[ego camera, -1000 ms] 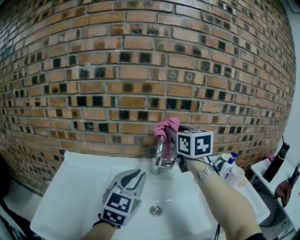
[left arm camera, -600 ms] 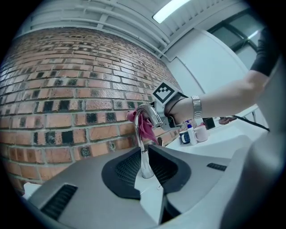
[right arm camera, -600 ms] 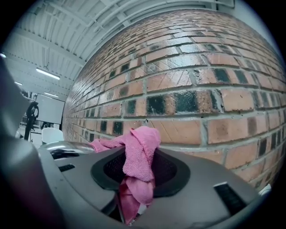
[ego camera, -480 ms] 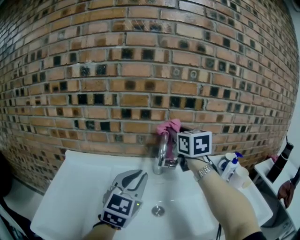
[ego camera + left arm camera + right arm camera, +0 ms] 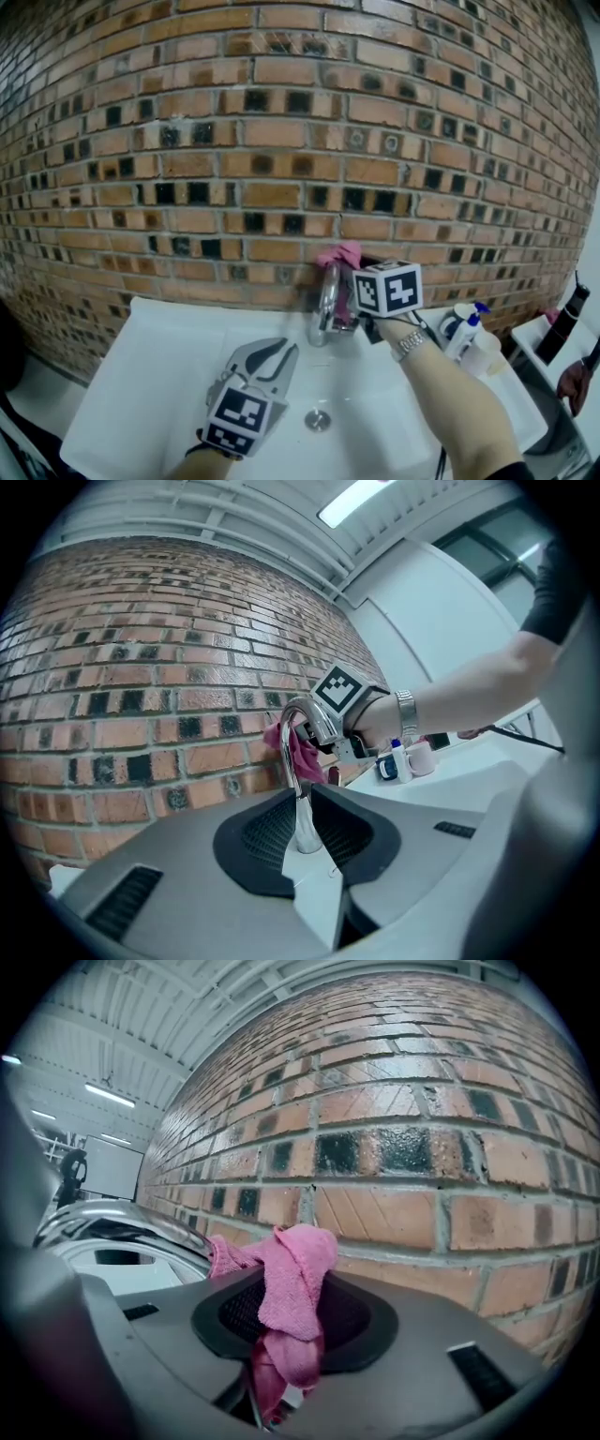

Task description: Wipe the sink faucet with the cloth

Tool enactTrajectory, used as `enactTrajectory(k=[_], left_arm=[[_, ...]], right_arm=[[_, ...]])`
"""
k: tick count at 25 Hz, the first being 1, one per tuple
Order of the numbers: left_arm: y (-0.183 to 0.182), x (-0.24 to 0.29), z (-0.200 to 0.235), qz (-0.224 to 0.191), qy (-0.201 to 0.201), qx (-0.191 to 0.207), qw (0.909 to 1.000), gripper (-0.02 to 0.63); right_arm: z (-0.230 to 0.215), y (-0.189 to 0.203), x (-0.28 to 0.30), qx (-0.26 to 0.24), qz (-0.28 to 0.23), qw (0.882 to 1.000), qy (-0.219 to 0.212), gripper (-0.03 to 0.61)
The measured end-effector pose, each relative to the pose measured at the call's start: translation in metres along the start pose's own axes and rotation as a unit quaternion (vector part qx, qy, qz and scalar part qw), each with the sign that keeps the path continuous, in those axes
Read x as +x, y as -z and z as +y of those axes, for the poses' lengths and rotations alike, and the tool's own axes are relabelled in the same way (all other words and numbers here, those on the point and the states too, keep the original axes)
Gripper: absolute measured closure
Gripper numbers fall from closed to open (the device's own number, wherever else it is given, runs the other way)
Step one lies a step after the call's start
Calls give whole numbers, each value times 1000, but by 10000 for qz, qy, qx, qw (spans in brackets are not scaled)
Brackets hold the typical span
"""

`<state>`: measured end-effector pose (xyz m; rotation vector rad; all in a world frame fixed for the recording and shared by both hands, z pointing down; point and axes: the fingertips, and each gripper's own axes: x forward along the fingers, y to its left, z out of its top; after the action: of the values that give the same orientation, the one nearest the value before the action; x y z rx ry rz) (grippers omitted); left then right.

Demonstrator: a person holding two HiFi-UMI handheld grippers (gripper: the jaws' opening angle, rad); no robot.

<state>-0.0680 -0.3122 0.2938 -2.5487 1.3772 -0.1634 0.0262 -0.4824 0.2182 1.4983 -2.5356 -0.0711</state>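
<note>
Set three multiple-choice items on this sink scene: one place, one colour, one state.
1. Where is the cloth? A over the drain; B at the top of the faucet; C beside the bottles.
2. What colour is the cloth? A blue; B white; C pink.
3. How do the left tool jaws stand? A shut, empty; B wide open; C clamping the cloth.
Answers: B, it bunches by the faucet's arch. C, it is pink in every view. A, its pads meet with nothing between them.
</note>
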Motion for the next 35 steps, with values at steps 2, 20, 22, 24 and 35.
enactTrajectory(k=[2,20,22,24,35], left_arm=[[0,0,0,5,2,21,10000,555],[2,1,-2,50,28,34,10000,555],[2,1,-2,42,29,34,10000,555],[2,1,-3,37,33,36,10000,555],[1,0,-4,44,48,41,10000,555]], right_arm=[[0,6,1,3,65,10000,-7,451],[8,44,0,-1045,577,9924,287,471],[10,47,-1,-1200,617,9903,337,472],[13,49,-3,-1321,650,9885,341,472],[29,58,-14,-1678,715,9827,319,474]])
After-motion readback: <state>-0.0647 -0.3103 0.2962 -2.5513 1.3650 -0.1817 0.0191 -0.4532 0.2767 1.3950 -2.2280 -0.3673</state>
